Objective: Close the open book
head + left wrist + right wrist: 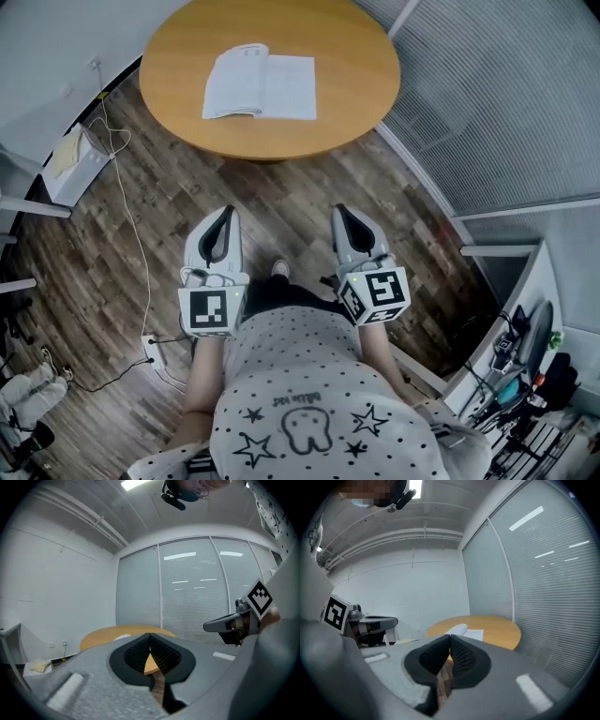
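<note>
Wood floor [178,202] is showing under the round tabletop [356,103], and the open book [261,86] is lying flat near the middle of that tabletop, white pages up. I am holding my left claw [227,212] and right claw [339,210] well short of the tabletop, both pressed together, empty. I am guessing the book is thin, light and bendy, so taking one outer edge looks best.

Nothing legible, print on open book [260,86] too small, shirt [281,361] lettering unclear
</note>
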Demonstrator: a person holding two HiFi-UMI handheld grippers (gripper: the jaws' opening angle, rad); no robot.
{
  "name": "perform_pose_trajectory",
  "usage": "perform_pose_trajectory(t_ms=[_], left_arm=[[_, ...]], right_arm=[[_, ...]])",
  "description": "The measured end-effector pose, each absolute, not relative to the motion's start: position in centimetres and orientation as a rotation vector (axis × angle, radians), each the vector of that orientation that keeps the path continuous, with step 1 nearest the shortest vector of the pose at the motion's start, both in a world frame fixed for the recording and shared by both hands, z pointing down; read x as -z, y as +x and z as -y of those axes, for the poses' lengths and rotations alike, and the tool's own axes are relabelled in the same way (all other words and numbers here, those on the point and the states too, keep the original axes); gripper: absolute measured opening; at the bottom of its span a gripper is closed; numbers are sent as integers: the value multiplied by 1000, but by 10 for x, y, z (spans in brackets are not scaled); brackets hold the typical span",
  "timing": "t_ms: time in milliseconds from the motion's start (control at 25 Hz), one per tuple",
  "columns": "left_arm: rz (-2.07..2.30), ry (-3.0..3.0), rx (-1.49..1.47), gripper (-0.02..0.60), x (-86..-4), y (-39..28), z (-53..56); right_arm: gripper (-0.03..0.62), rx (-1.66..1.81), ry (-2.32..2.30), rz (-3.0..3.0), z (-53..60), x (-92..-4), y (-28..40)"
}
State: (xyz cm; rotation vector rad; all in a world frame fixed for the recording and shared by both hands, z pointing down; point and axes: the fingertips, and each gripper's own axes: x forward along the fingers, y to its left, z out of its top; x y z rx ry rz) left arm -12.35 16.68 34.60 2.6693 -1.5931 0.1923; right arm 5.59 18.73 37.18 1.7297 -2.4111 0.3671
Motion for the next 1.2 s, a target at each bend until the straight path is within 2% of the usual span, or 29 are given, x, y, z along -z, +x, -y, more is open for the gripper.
perform_pose_trajectory(t_ms=[680,1200], left_arm=[[1568,2667,-254,9,-356,-102,-125],[1503,2624,-210,9,-357,-121,1]], right_arm=[[4,-412,1758,2360,-162,-384,91],[5,-404,1787,2323,-39,-374,82]])
